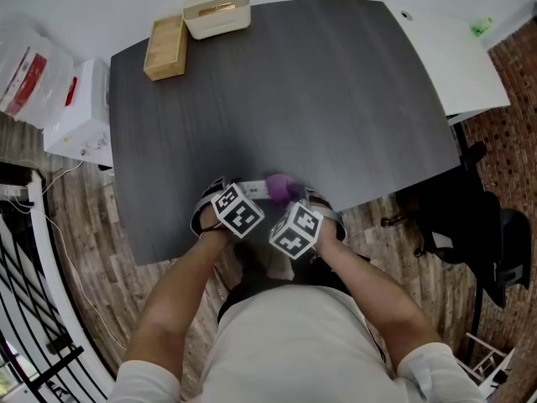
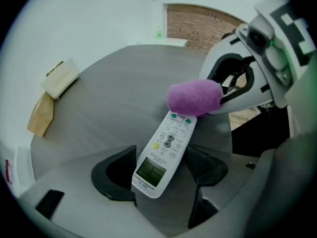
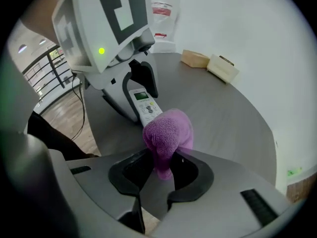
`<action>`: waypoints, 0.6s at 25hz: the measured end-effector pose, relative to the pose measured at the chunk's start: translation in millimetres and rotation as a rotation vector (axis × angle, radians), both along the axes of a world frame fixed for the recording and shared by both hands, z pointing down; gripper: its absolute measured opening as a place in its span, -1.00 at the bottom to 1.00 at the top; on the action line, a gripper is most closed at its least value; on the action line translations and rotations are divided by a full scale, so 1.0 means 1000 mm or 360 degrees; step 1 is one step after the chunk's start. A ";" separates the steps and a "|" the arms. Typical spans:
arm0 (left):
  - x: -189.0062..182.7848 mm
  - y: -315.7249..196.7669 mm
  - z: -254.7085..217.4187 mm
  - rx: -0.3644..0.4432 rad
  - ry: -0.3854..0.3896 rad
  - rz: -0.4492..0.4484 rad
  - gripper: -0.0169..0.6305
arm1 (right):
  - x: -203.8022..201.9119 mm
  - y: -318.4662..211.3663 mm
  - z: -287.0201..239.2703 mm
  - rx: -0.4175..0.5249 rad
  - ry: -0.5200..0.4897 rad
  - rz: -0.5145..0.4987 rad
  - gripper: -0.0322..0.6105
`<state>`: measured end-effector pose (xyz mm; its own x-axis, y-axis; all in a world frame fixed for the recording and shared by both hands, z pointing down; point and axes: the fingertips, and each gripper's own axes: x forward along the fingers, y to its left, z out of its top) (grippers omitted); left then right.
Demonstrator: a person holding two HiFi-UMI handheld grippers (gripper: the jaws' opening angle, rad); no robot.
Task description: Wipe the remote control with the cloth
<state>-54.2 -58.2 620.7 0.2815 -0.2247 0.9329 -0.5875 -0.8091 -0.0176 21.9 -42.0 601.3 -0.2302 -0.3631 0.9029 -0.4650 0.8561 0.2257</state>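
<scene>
Left tongs [image 2: 161, 175] clamp remote [image 2: 167, 148], pointing away, into cloth [image 2: 194, 97]

Glossy white plastic remote control [image 2: 166, 152]; fuzzy purple cloth [image 2: 194, 97]; matt dark woodgrain table [image 1: 294, 99].

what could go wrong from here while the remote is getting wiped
1. The left gripper clamps the remote control only near its display end, while the cloth presses the far end; that leverage may tilt or slip it.
2. The right gripper pinches just a tail of the bunched cloth, which might pull free.
3. Both work at the table's near edge, so a dropped remote would likely hit the floor.
</scene>
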 end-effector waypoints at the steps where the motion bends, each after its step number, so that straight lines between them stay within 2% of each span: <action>1: 0.000 0.000 0.000 0.0000 0.0000 -0.0008 0.03 | 0.000 0.004 0.000 -0.0018 -0.0013 -0.0002 -0.57; 7: -0.001 0.000 0.001 0.0002 -0.0003 -0.0038 0.03 | -0.002 0.033 -0.004 -0.0154 -0.0134 -0.0008 -0.57; 10: 0.000 -0.001 0.000 -0.0027 0.0056 -0.0135 0.03 | -0.007 0.052 -0.008 -0.0243 -0.0216 -0.0069 -0.57; 12: 0.000 0.000 -0.001 -0.0050 0.0085 -0.0178 0.03 | -0.005 0.051 -0.008 -0.0238 -0.0239 -0.0010 -0.57; 15: 0.000 0.009 0.001 -0.0128 0.0117 -0.0202 0.01 | 0.002 0.036 -0.005 -0.0224 -0.0270 0.0168 -0.57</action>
<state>-54.0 -49.0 622.1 0.3238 -0.1881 0.9273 -0.6824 -0.7253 0.0911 23.6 -5.7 596.5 -0.3503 -0.2666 0.8979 -0.5747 0.8182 0.0187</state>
